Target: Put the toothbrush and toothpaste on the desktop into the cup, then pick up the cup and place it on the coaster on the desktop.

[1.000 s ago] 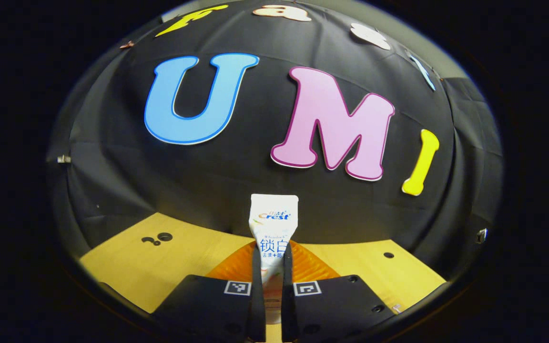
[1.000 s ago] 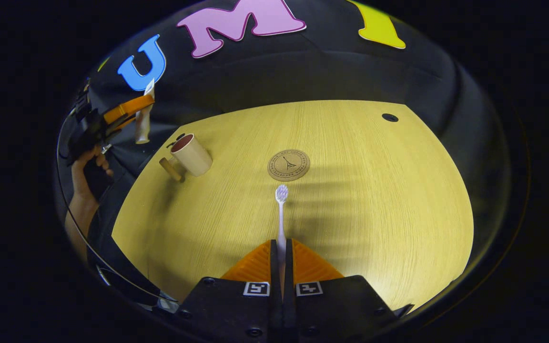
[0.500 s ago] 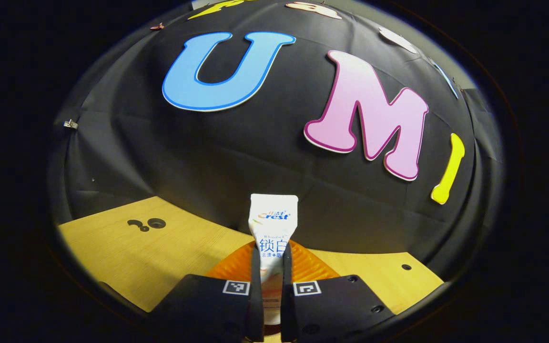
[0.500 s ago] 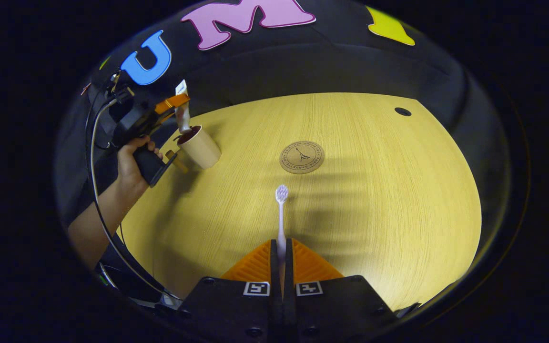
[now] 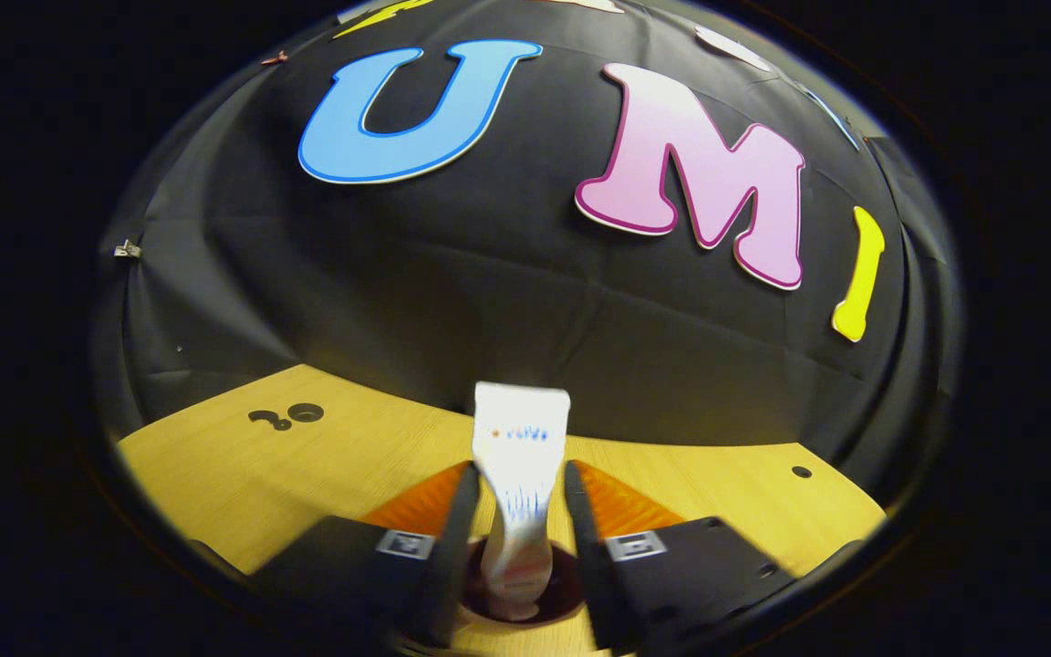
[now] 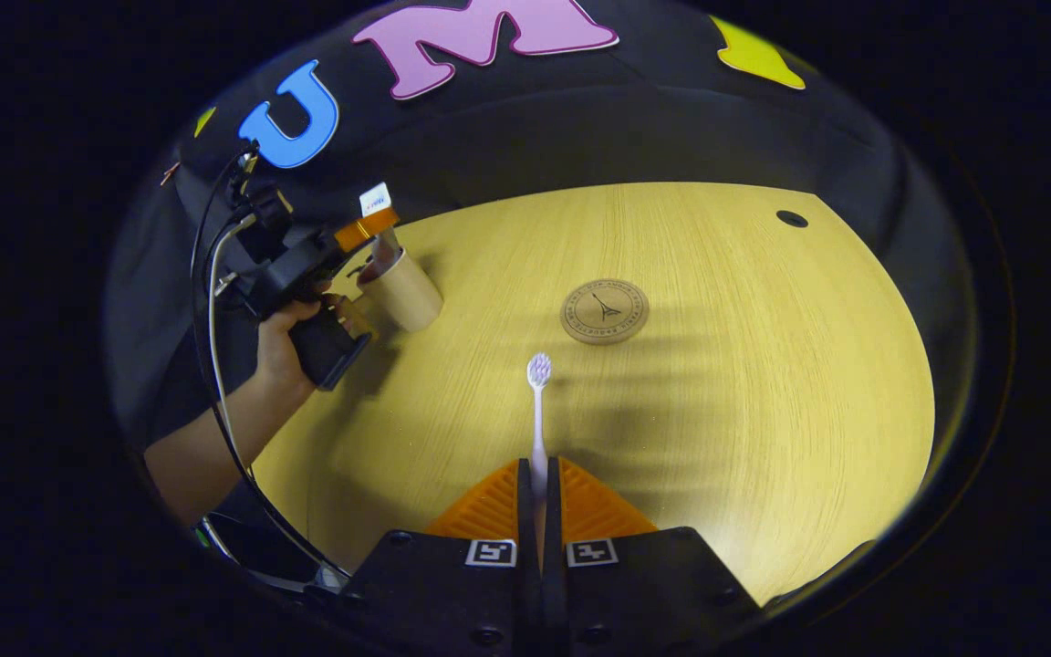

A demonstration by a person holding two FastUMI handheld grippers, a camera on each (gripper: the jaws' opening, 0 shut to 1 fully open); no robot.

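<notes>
Left gripper (image 5: pixel 515 511) spread open, toothpaste (image 5: pixel 519 474) dropping into the cup (image 6: pixel 402 290); right gripper (image 6: pixel 539 497) clamps the toothbrush (image 6: pixel 538 411) — pull straight up, clear.

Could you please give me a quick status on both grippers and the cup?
Left gripper open, toothpaste standing in cup. Right gripper shut on toothbrush. Coaster bare.
</notes>
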